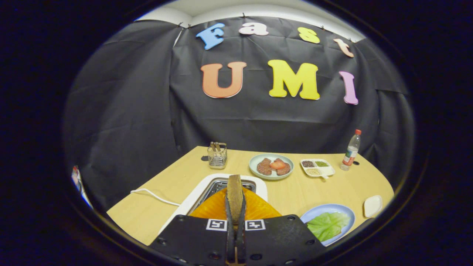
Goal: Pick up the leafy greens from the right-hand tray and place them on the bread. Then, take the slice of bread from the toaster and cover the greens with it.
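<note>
The gripper (235,207) is closed edge-on around a slice of bread (234,194), both fingers pressing its faces, held just above the white toaster (207,192). To the right of the fingers, leafy greens (327,224) lie on a blue plate (345,210). Beyond the toaster stand a wire utensil holder (217,156), a plate of meat patties (271,166), a compartment dish (317,167) and a bottle (351,150) on the wooden table (295,192).

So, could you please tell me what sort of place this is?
Probably a staged kitchen table in a recording booth: black cloth wall, a wooden table with a toaster and plates of food. The gripper is shut on a bread slice.
</note>
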Motion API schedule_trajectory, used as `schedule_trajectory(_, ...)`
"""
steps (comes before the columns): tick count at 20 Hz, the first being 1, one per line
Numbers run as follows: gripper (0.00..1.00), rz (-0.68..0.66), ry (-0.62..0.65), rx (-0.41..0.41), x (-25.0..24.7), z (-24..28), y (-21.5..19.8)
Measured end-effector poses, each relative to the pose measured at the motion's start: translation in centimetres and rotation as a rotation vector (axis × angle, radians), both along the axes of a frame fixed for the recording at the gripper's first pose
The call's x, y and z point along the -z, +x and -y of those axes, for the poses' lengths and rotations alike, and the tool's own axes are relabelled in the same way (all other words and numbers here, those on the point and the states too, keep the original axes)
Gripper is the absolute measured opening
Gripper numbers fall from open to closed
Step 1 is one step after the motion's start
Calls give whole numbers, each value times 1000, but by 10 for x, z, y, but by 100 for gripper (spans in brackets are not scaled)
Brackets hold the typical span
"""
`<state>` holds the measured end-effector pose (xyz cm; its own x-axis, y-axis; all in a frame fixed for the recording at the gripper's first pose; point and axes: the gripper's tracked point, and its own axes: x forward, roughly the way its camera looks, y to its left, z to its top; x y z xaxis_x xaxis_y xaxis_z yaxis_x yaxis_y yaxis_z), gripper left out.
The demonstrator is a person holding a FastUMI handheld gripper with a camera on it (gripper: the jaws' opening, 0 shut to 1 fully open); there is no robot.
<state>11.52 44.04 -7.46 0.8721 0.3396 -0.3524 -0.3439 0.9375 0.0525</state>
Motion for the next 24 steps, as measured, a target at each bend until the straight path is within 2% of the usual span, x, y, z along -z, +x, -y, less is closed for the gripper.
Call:
schedule_trajectory(8, 3, 129, 146, -5, -83, 20, -8)
schedule_trajectory(13, 3, 196, 219, 13, -112, 62, -20)
schedule_trajectory(19, 2, 187, 203, 85, -87, 127, -16)
schedule_trajectory(24, 3, 117, 191, 152, -23, 179, -5)
